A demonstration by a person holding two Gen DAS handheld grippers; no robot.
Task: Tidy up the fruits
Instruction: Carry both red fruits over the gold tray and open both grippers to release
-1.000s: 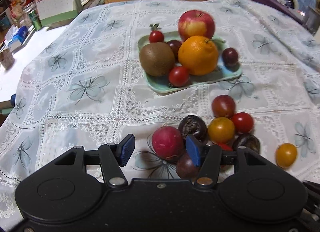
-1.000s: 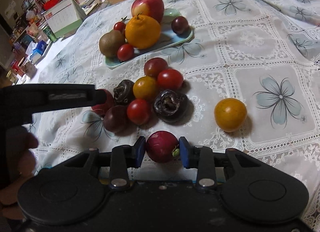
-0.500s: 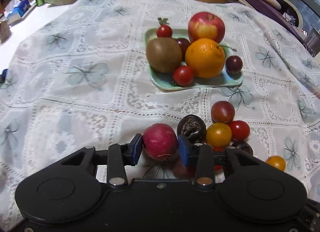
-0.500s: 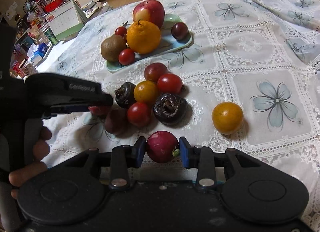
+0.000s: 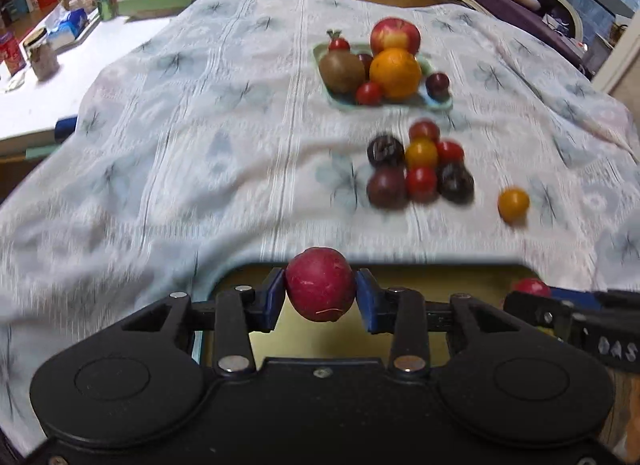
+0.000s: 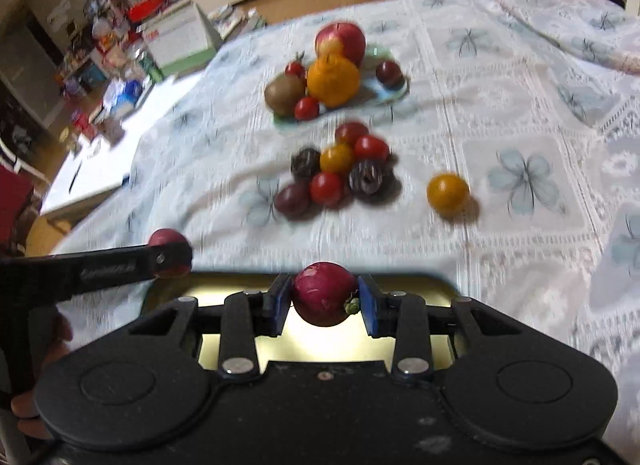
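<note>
Ahead of you on the surface point(image 5: 200, 137), the plate point(image 5: 438, 104) sits farthest back, carrying the apple point(image 5: 395, 35) behind the orange point(image 5: 395, 72), with the kiwi point(image 5: 341, 72) to their left. Nearer lies a cluster of small fruits point(image 5: 420, 169); a lone one point(image 5: 513, 204) sits right of it.

Each gripper is built of matte black plastic: the left gripper point(image 5: 320, 297) and the right gripper point(image 6: 325, 300). Two round discs are moulded on each body, silver screws are set in the black arms, and the pads point(image 5: 272, 297) are blue.
</note>
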